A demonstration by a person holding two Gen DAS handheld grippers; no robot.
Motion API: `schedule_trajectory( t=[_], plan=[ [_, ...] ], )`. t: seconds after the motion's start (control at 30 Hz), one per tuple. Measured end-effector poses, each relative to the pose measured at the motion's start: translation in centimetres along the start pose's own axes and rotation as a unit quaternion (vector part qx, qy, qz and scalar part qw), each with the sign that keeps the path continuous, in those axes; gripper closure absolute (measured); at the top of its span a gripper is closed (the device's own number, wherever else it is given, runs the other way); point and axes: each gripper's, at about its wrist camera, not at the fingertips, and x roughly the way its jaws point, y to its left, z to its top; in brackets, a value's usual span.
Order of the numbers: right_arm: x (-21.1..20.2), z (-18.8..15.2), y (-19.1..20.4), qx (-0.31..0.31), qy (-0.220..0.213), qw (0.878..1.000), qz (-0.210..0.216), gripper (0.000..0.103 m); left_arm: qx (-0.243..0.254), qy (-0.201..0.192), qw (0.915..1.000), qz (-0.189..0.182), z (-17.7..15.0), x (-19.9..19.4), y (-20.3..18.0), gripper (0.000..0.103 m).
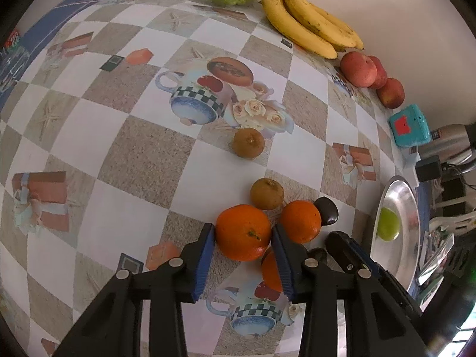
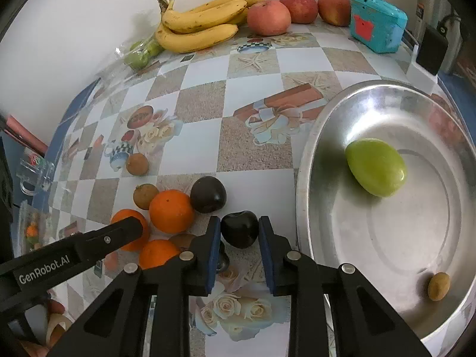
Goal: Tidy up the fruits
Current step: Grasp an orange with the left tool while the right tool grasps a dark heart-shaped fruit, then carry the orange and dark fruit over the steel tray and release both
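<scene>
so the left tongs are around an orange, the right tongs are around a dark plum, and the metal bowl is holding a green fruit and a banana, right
Not quite: no banana is in the metal bowl. The right wrist view shows it holding the green fruit and a small brown fruit. The bananas lie by the wall. The rest holds: left tongs around an orange, right tongs around a dark plum.

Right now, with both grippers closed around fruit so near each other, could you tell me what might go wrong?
1. The left gripper holds an orange packed against a second orange and a brown fruit; lifting could nudge them and set them rolling.
2. The right gripper pinches a dark plum only at its fingertips, so the round fruit may slip.
3. The left gripper's arm lies close beside the right gripper, so they could collide on the way to the metal bowl.
</scene>
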Motion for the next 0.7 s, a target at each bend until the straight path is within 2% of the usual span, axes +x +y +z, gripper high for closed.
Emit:
schedule_trajectory(
  t=[0.4,0.7],
  plan=[
    [-3.3,0.8,-0.1,0.011,-0.036,0.999,0.009,0.077,0.008,-0.046,0.9987,-0.021,0.9,-3.8,-1.4,0.062],
    [-5.5,1.0,-2.3,0.043,-0.038,0.998,-0.019,0.077,0.039,-0.060,0.9966,-0.040,0.2,-5.6,-4.2,0.062]
  ],
)
